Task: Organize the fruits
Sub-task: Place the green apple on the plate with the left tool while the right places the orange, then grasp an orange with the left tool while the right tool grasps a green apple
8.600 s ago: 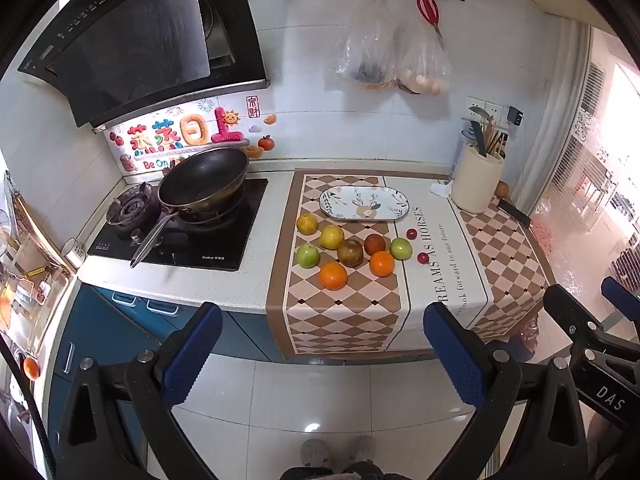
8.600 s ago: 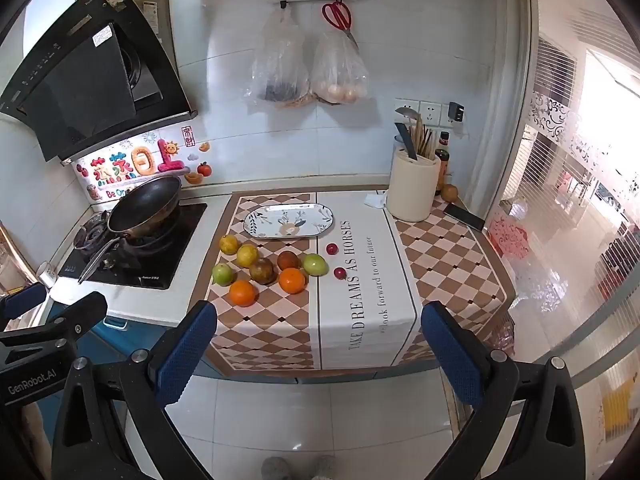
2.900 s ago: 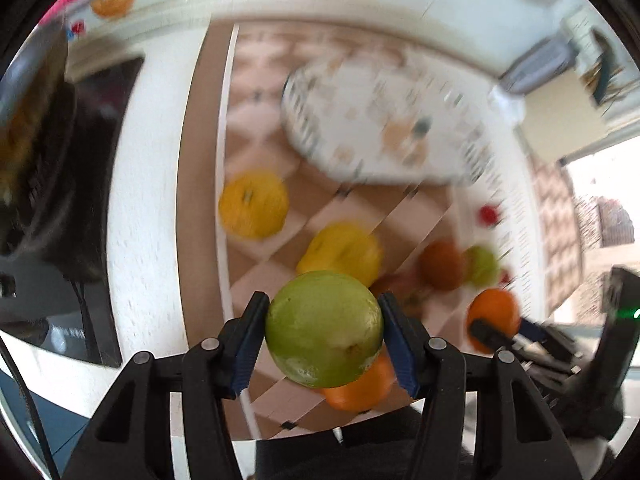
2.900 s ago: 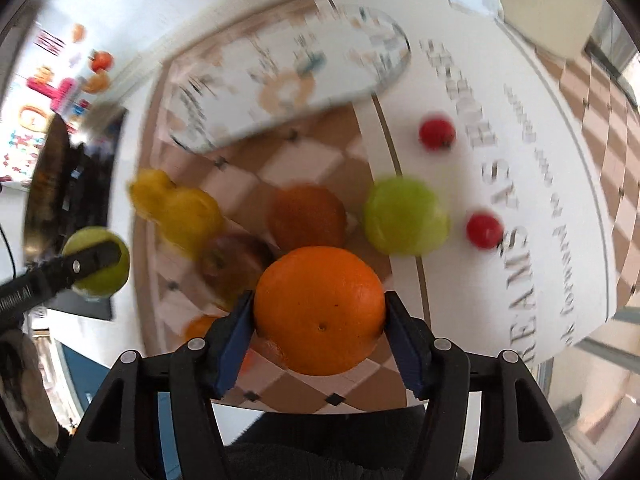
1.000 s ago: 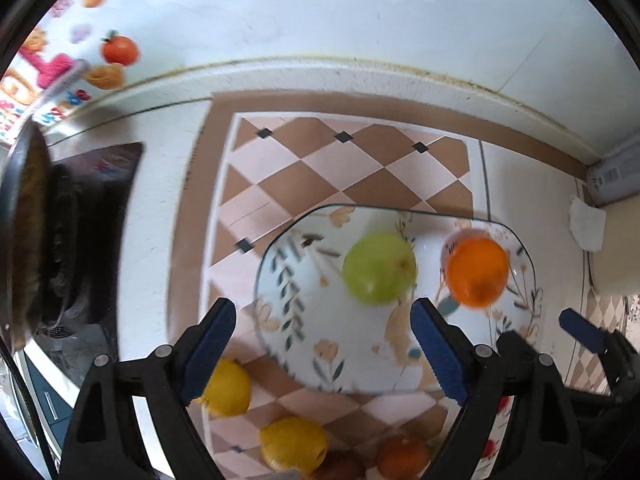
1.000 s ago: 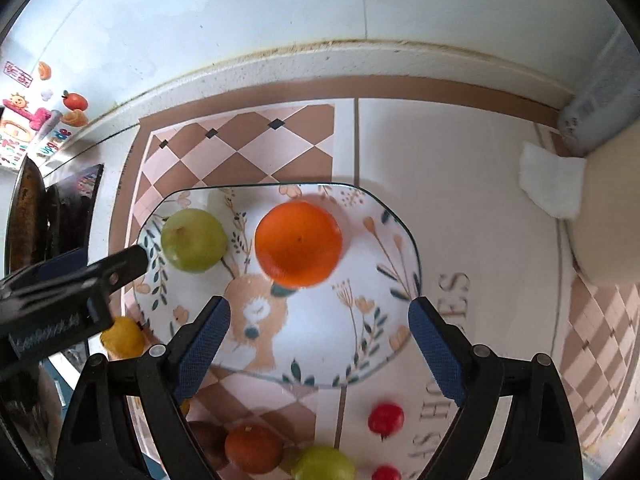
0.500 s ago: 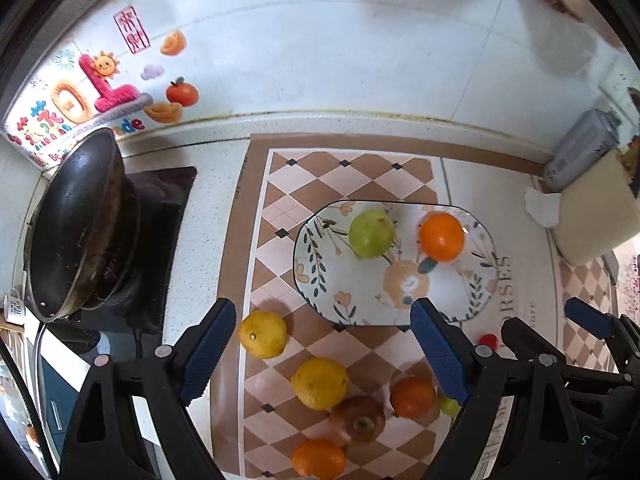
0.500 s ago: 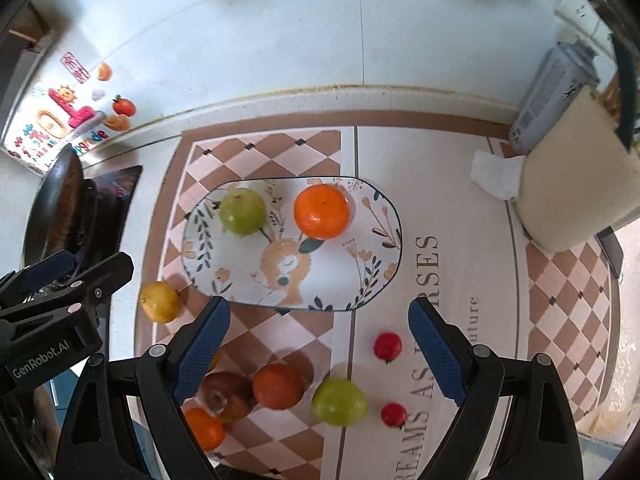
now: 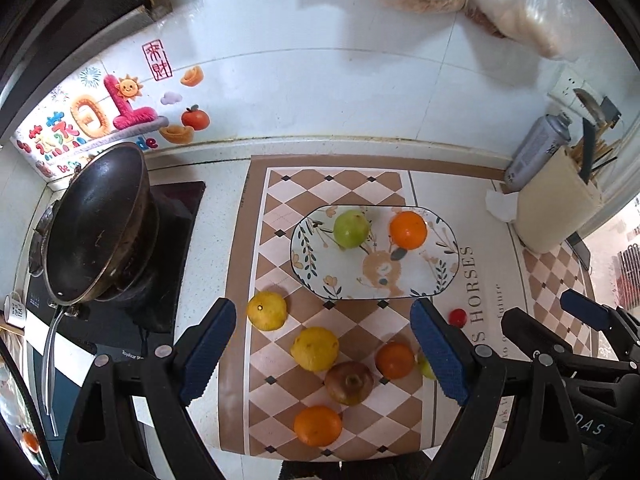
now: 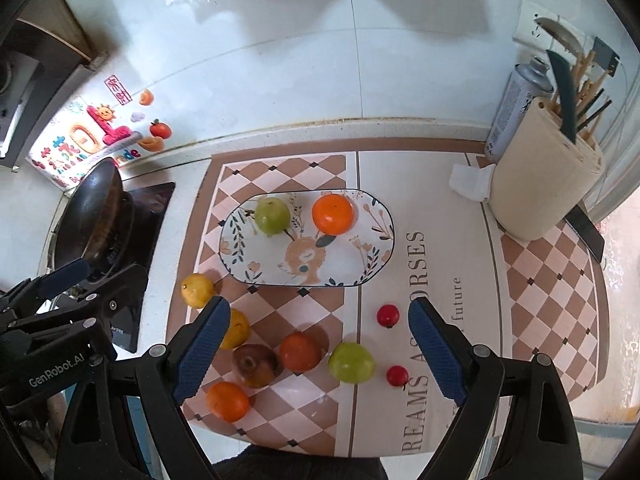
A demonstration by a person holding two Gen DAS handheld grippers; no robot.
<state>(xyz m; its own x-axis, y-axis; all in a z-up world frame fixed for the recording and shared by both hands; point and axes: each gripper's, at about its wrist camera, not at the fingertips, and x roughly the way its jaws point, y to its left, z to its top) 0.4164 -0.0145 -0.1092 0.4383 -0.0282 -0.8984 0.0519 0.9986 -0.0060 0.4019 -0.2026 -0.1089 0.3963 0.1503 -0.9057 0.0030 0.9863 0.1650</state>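
Note:
A patterned oval plate (image 9: 436,276) (image 10: 360,264) on the checkered mat holds a green fruit (image 9: 351,229) (image 10: 272,216) and an orange (image 9: 408,230) (image 10: 333,214). Nearer the counter's front lie two yellow fruits (image 9: 267,311) (image 9: 315,349), a brown fruit (image 9: 349,383) (image 10: 255,365), two oranges (image 9: 318,425) (image 10: 300,351), a green fruit (image 10: 351,362) and two small red fruits (image 10: 388,315) (image 10: 397,376). My left gripper (image 9: 323,354) is open and empty above the loose fruits. My right gripper (image 10: 320,354) is open and empty above them too.
A black wok (image 9: 96,224) sits on the stove at the left. A cream utensil holder (image 10: 544,196) and a spray can (image 10: 516,108) stand at the back right. Plastic bags (image 9: 516,4) hang on the wall above. The counter's front edge is just below the fruits.
Both grippers have pulled back and up from the plate, open and empty. The green fruit and the orange stay on the plate.

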